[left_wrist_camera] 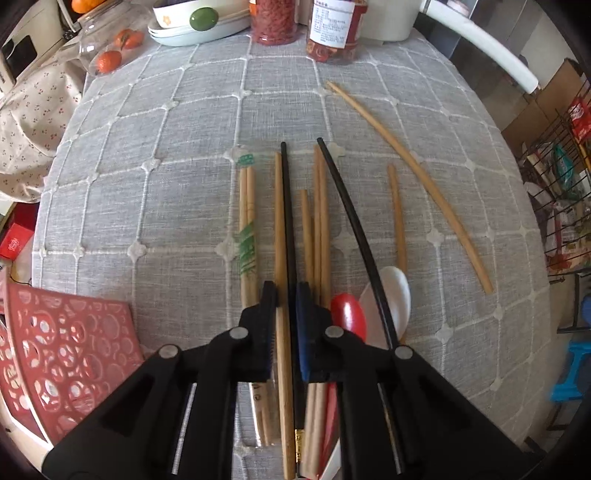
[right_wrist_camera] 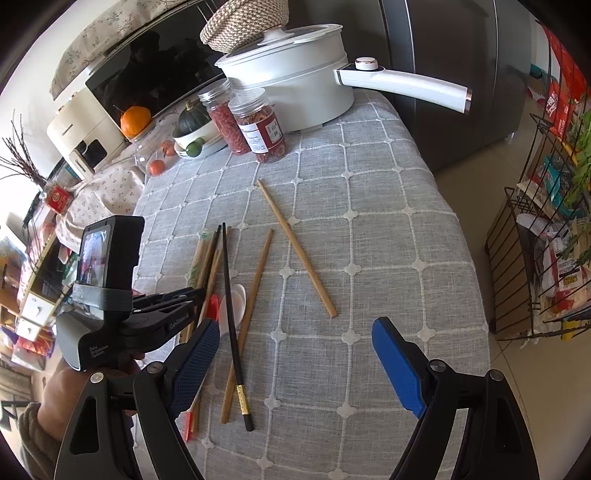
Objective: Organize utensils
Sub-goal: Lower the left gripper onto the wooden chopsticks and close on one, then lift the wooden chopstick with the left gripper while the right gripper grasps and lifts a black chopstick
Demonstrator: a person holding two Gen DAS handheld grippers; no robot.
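Several bamboo chopsticks [left_wrist_camera: 320,221] lie side by side on the grey checked tablecloth [left_wrist_camera: 177,147], with a paper-wrapped pair [left_wrist_camera: 246,221] at their left. My left gripper [left_wrist_camera: 286,291] points down at the pile, shut on a black chopstick [left_wrist_camera: 289,221] and a bamboo chopstick [left_wrist_camera: 279,229] that lie between its pads. A second black chopstick [left_wrist_camera: 354,229] crosses a white spoon [left_wrist_camera: 393,295] beside a red spoon [left_wrist_camera: 347,314]. My right gripper [right_wrist_camera: 295,323] stands open above the near table, and that second black chopstick [right_wrist_camera: 232,325] lies by its left finger.
A red perforated basket [left_wrist_camera: 66,350] sits at the near left. Two loose bamboo chopsticks [right_wrist_camera: 295,247] lie further right. Jars [right_wrist_camera: 264,129], a fruit plate [left_wrist_camera: 199,22] and a white pot [right_wrist_camera: 295,85] crowd the far edge. A wire rack [right_wrist_camera: 535,258] stands off the table's right.
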